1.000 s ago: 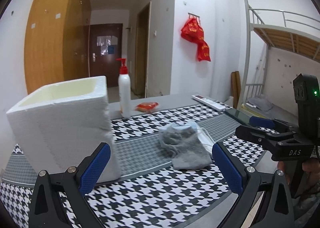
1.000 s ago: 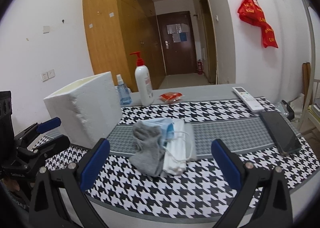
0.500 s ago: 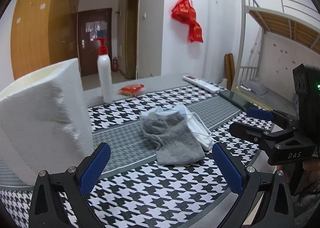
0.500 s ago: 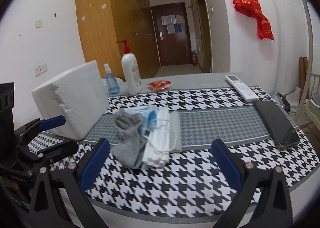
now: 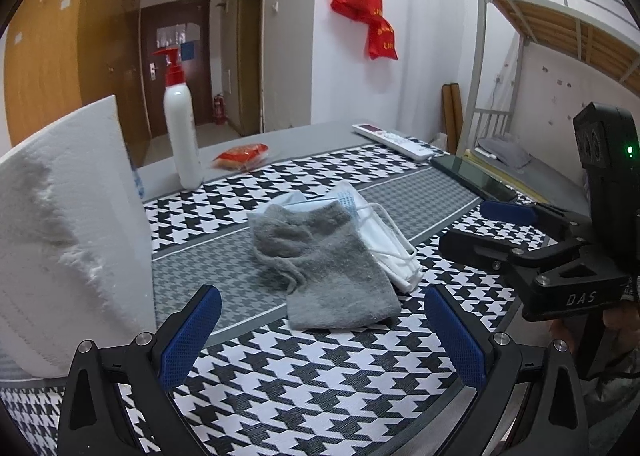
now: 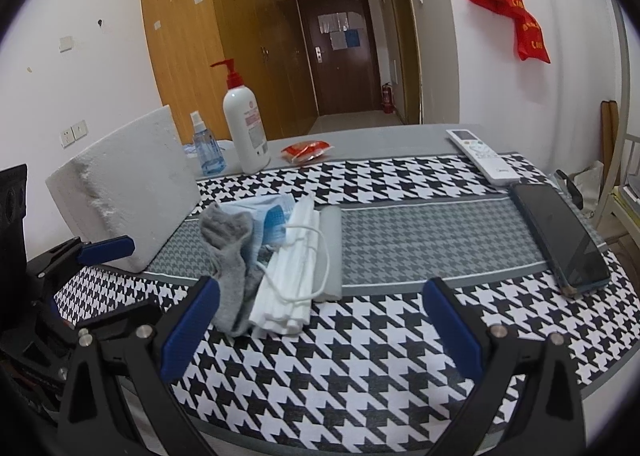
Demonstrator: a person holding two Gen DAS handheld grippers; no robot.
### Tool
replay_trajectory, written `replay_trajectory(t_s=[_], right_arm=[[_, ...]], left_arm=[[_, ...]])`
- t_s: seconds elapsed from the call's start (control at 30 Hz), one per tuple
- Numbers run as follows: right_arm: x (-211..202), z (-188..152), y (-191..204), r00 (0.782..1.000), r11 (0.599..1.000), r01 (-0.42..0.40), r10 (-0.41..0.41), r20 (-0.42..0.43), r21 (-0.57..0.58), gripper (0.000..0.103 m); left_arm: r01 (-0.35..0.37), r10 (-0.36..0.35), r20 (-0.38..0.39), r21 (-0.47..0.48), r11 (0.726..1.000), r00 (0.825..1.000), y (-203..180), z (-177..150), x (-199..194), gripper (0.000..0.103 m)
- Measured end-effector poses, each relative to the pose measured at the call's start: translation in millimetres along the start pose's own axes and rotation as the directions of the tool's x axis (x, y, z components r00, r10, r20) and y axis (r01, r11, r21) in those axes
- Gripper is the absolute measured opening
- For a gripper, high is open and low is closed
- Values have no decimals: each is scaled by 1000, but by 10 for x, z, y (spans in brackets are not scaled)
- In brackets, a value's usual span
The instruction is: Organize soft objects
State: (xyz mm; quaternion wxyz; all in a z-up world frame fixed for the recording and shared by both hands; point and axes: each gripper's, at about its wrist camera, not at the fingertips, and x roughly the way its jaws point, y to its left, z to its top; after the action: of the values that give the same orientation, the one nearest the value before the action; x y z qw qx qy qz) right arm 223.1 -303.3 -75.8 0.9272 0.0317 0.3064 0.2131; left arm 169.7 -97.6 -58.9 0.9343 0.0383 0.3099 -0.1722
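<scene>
A grey sock [image 5: 324, 260] [image 6: 230, 252] lies crumpled on the houndstooth table cloth, partly over a blue face mask [image 6: 266, 215] and a stack of white masks [image 5: 390, 248] [image 6: 296, 276]. A white foam box [image 5: 68, 223] [image 6: 128, 191] stands to the left of the pile. My left gripper [image 5: 322, 336] is open, low over the cloth just in front of the sock, nothing between its blue pads. My right gripper [image 6: 320, 330] is open too, a little short of the white masks. Each gripper shows in the other's view, at the right [image 5: 532, 232] and at the left [image 6: 88, 256].
A pump bottle [image 6: 244, 123] [image 5: 182, 123], a small blue spray bottle [image 6: 206, 147] and a red packet [image 6: 306, 149] [image 5: 242, 153] stand at the back. A remote [image 6: 482, 155] and a phone [image 6: 560, 240] lie at the right. The table's front edge [image 6: 360, 432] is close below the grippers.
Both grippers have come lower and closer to the pile of soft things; the foam box now looms larger at the left. Both stay open, and nothing on the table has moved.
</scene>
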Motion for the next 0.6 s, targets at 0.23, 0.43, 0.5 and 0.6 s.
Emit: replay_trajectory(t_s=[0.23, 0.43, 0.5, 0.6], right_arm=[[51, 13, -9, 1000, 1000, -4, 4, -21, -11, 102], [94, 20, -21, 999, 1000, -8, 7, -35, -16, 102], [107, 13, -31, 999, 1000, -8, 7, -41, -15, 102], [106, 15, -55, 999, 1000, -12, 12, -42, -8, 102]], left_arm=[[-7, 6, -42, -14, 1000, 999, 15, 8, 119, 101], [-16, 14, -78, -22, 1000, 997, 31, -8, 200, 100], [-10, 8, -96, -21, 1000, 995, 21, -13, 238, 97], [6, -8, -121, -20, 1000, 993, 2, -12, 304, 91]])
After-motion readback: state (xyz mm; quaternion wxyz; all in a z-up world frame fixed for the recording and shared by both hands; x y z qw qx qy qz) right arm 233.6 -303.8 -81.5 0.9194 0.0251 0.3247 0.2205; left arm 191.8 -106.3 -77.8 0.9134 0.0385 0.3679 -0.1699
